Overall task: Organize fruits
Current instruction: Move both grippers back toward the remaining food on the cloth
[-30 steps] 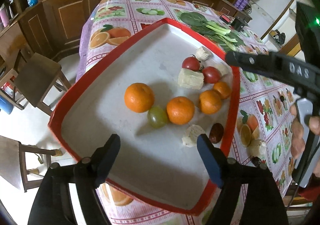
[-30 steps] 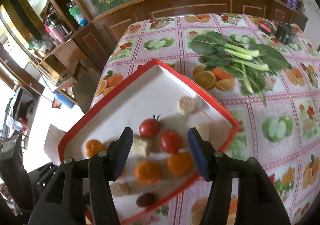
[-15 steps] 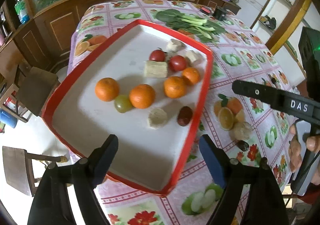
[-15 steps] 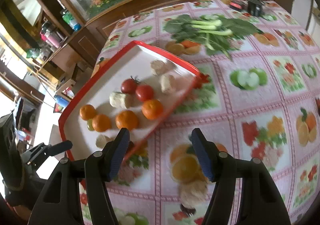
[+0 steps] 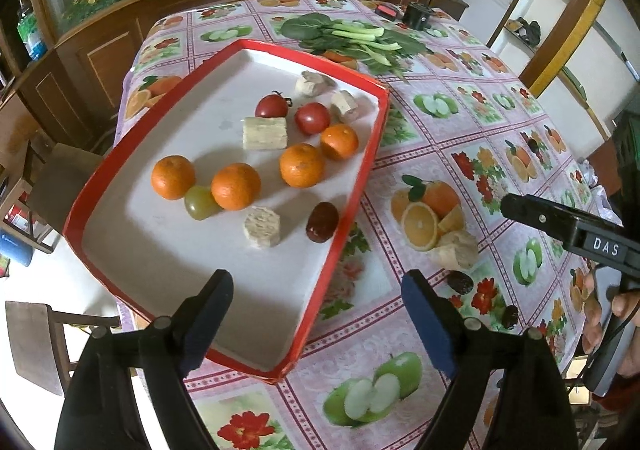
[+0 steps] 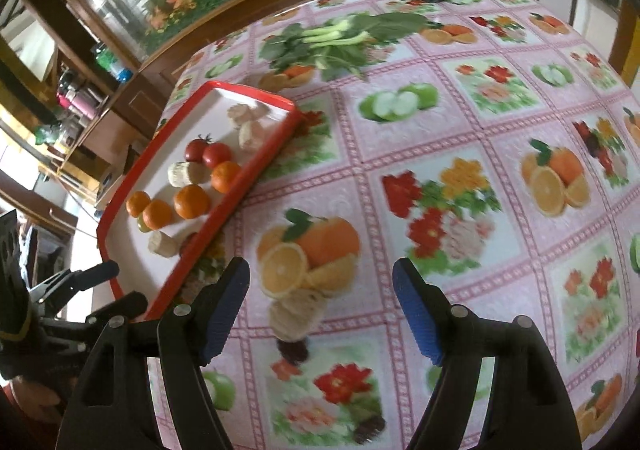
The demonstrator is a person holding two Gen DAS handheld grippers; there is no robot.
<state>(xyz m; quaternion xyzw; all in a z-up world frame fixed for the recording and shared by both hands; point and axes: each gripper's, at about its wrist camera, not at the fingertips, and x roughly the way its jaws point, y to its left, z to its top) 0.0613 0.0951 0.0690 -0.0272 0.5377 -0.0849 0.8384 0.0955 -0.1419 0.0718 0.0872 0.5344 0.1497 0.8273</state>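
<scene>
A red-rimmed white tray (image 5: pixel 360 185) (image 6: pixel 276 153) holds several oranges (image 5: pixel 235 185), two tomatoes (image 5: pixel 312 117), a green grape (image 5: pixel 199 202), a dark date (image 5: pixel 322 221) and pale root pieces (image 5: pixel 262 228). On the tablecloth to its right lie a pale ginger piece (image 5: pixel 458 250) (image 6: pixel 298 312) and dark dates (image 5: pixel 460 282) (image 6: pixel 293 350). My left gripper (image 5: pixel 316 324) is open and empty over the tray's near corner. My right gripper (image 6: pixel 322 310) is open and empty, just above the ginger piece.
Leafy greens (image 5: pixel 352 35) (image 6: pixel 340 37) lie at the table's far side, with a black object (image 5: pixel 417 14) beyond them. A wooden cabinet stands behind the table. Chairs (image 5: pixel 60 177) stand off the left edge.
Both grippers have pulled back and to the right, away from the tray. The right gripper now hovers over the loose ginger and date on the cloth. Both stay open.
</scene>
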